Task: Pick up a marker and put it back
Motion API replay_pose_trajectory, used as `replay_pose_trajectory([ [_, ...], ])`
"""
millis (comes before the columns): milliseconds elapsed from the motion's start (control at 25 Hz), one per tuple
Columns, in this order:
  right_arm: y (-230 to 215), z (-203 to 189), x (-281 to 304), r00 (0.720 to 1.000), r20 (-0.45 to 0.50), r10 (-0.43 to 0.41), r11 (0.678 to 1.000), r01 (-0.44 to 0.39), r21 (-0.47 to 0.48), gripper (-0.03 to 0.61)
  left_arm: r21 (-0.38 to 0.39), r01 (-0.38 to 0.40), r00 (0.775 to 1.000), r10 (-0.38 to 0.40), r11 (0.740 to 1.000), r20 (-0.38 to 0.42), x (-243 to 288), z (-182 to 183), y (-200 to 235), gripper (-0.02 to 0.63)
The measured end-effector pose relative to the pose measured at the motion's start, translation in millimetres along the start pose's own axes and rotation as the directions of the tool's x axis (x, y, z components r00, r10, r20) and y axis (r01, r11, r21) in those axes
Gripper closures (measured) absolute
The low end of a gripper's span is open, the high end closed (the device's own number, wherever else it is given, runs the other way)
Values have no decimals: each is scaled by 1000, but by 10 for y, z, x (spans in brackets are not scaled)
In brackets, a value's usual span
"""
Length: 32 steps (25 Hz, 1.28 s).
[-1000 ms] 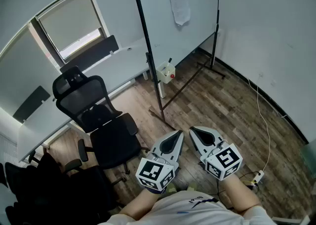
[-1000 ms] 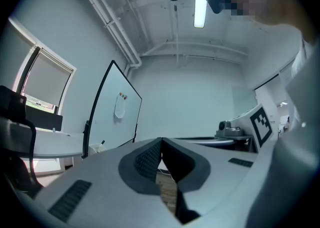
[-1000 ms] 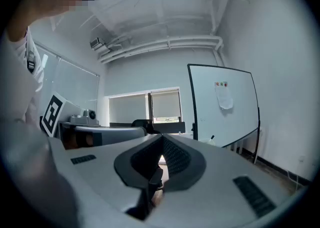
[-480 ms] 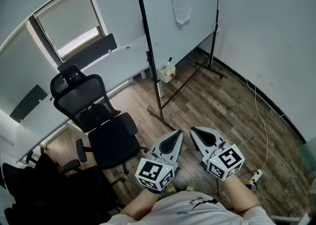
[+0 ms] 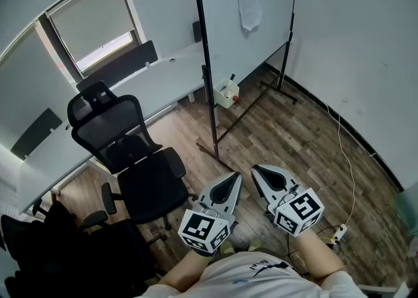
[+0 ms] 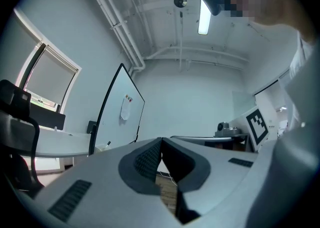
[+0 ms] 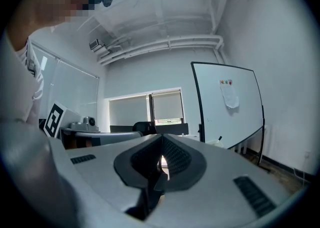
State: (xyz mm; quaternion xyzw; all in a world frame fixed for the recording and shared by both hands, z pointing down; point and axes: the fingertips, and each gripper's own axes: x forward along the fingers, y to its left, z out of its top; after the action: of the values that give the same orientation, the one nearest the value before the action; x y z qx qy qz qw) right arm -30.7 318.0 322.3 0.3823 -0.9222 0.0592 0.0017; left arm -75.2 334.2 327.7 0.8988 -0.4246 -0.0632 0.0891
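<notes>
Both grippers are low in the middle of the head view, held close to the person's body. The left gripper [image 5: 234, 180] has its jaws pressed together with nothing between them, and the same is true for the right gripper [image 5: 261, 176]; each gripper's own view shows the dark pads meeting at the tips.

The marker [image 5: 231, 79] stands in a white holder [image 5: 226, 94] at the foot of the whiteboard [image 5: 245, 51], in the upper middle of the frame and well apart from both grippers. Since a second ago the whiteboard and the holder have shifted a little to the right in the picture, while the grippers kept almost the same place; the office chair [image 5: 124, 153] remains at the left.

I judge that the person is turning toward the board; the picking has not begun, and the jaws must open before any grasp.
</notes>
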Motion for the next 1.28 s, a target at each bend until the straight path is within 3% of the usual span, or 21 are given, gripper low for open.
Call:
replay_pose_trajectory([
  [280, 82, -98, 173, 1000, -13, -5, 1000, 5, 2, 563, -12, -1, 1000, 1, 1000, -12, -51, -58, 201, 603],
  [600, -205, -128, 378, 1000, -9, -2, 1000, 2, 22, 563, -10, -11, 1000, 11, 1000, -28, 214, -122, 382, 603],
  [1280, -1755, -25, 1182, 992, -3, 126, 990, -125, 58, 563, 32, -124, 990, 125, 992, -65, 1879, -140, 1007, 603],
])
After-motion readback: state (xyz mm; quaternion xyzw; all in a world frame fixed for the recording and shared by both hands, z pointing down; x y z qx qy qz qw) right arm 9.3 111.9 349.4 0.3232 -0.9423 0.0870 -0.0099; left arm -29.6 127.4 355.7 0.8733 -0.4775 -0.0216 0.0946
